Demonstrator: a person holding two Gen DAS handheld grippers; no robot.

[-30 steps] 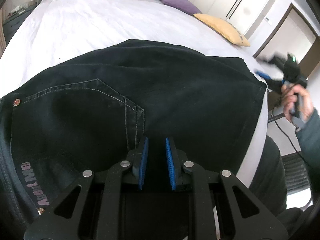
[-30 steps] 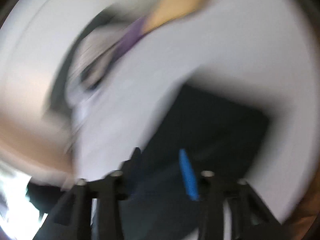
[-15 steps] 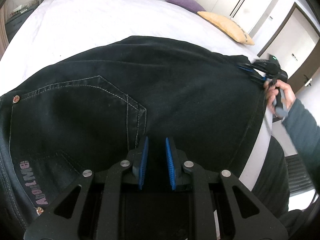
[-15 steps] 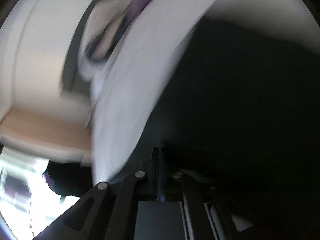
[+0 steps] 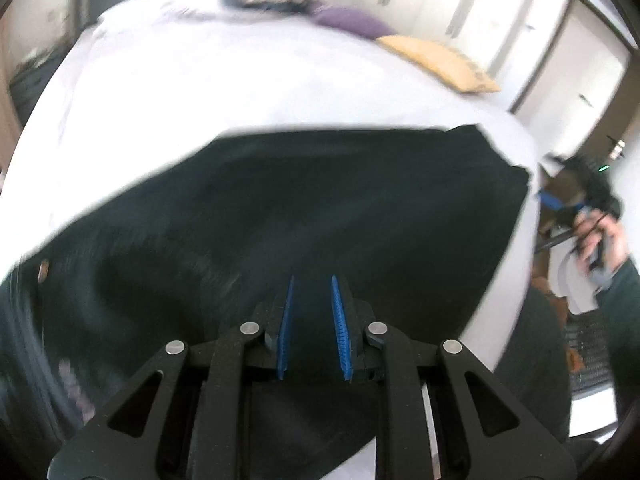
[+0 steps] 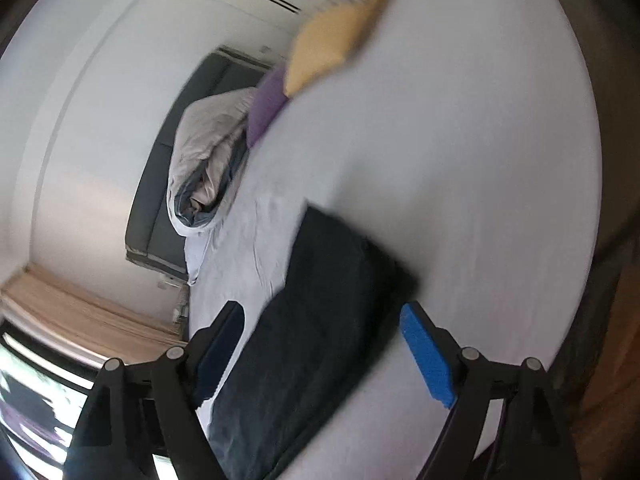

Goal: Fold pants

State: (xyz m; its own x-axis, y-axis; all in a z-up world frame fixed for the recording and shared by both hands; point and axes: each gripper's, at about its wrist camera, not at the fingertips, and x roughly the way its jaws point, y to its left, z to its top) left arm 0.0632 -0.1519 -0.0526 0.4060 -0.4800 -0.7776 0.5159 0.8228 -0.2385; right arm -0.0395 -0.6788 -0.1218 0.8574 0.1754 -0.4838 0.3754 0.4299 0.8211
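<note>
Left wrist view: the left gripper (image 5: 312, 320) is seen with its blue pads set to a narrow gap, and no cloth can be made out pinched between them; whether the tips touch the fabric cannot be told through the blur. The black pants (image 5: 320, 208) lie folded on the white bed (image 5: 240, 80) directly ahead of and beneath this gripper, their long axis running from its left side to its right. Off their right end, just past the bed's corner, the right gripper (image 5: 560, 202) is held in a hand (image 5: 600, 240), clear of the cloth.

In the right wrist view, the right gripper (image 6: 322, 340) has just been opening and its jaws stand wide, with nothing pressed between them. The pants (image 6: 320, 300) stretch away from it lengthwise, their near end below and ahead of the fingers. The left gripper is judged nearer to the cloth, so a next fold along the long axis would start from the right end.
</note>
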